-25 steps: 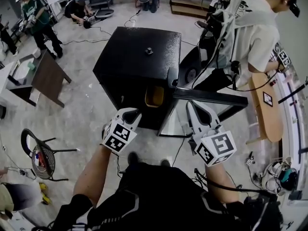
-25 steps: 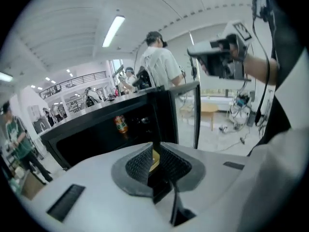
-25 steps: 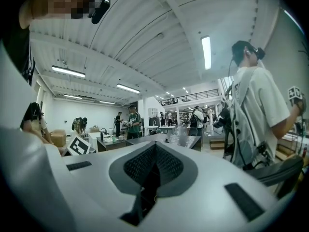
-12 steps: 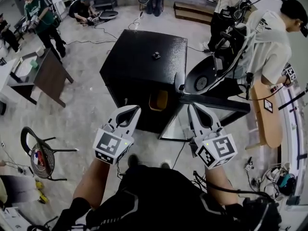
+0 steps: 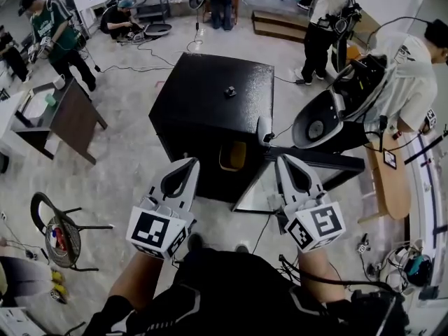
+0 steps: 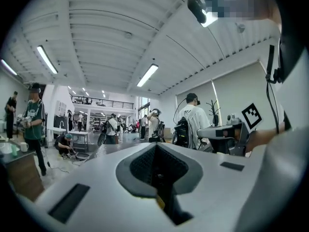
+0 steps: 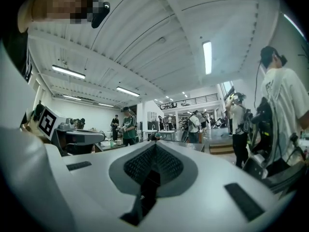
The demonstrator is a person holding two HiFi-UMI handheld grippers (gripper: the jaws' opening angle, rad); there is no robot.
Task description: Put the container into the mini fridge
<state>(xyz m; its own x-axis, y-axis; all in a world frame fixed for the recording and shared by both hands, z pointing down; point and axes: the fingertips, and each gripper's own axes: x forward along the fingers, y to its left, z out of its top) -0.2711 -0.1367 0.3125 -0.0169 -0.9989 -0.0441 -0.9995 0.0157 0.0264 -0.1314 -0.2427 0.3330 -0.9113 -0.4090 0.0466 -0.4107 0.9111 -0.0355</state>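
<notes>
The black mini fridge (image 5: pixel 203 110) stands on the floor in front of me, its door (image 5: pixel 311 158) swung open to the right. Inside the opening sits a yellowish container (image 5: pixel 234 155). My left gripper (image 5: pixel 190 162) hangs in front of the fridge, left of the opening, shut with nothing in it. My right gripper (image 5: pixel 283 159) is level with it by the open door, shut and empty too. Both point upward: the left gripper view shows joined jaws (image 6: pixel 155 145) against the ceiling, and in the right gripper view the jaws (image 7: pixel 154 145) also meet.
A small dark object (image 5: pixel 229 91) lies on the fridge top. A person with a backpack rig (image 5: pixel 392 96) stands close at the right beside a wooden table (image 5: pixel 392 180). A brown table (image 5: pixel 66 114) and a wire chair (image 5: pixel 59 233) are at the left. Cables cross the floor.
Both grippers have drawn back from the fridge toward my body and tipped upward. The left jaws have closed. The person at the right has shifted farther right.
</notes>
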